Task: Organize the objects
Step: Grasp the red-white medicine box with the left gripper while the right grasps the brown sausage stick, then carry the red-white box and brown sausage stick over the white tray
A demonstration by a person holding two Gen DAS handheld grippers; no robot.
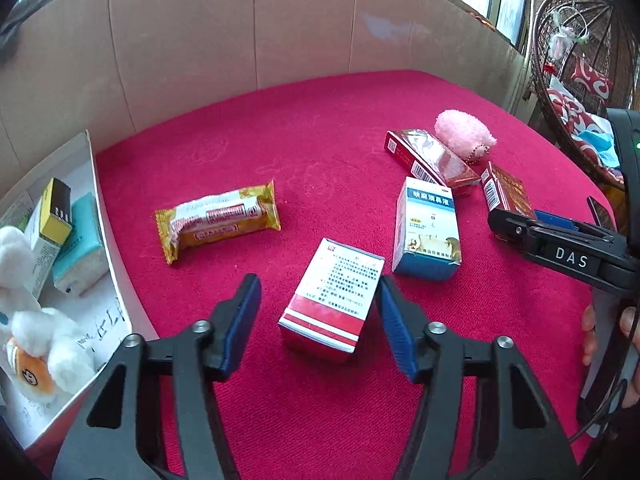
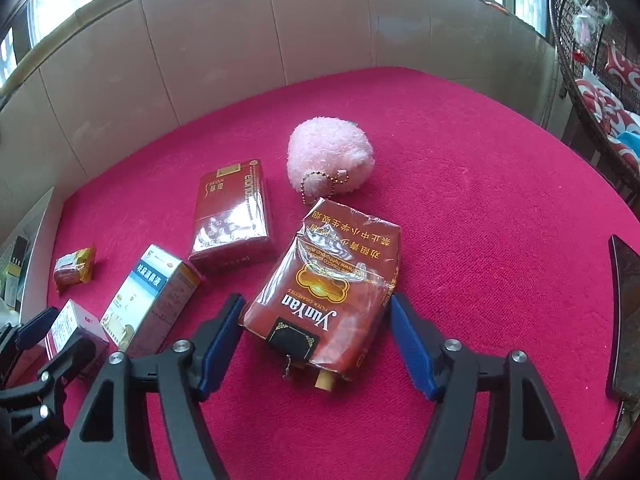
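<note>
My left gripper (image 1: 318, 300) is open, its blue pads on either side of a small red-and-white box (image 1: 330, 298) lying on the red cloth; it touches neither pad clearly. My right gripper (image 2: 316, 324) is open around a soft brown YunYan cigarette pack (image 2: 328, 288). Beyond lie a blue-and-white medicine box (image 1: 428, 228), a dark red cigarette box (image 2: 232, 212), a pink plush ball (image 2: 330, 158) with a bead chain, and a gold snack wrapper (image 1: 218, 218). The right gripper also shows in the left wrist view (image 1: 516, 224).
A white open box (image 1: 100, 240) at the left edge holds a white plush toy (image 1: 36, 320), a teal block (image 1: 80, 240) and a yellow-black box (image 1: 56, 212). A cardboard wall (image 1: 240, 32) stands behind the cloth. A dark phone (image 2: 626, 320) lies at the right.
</note>
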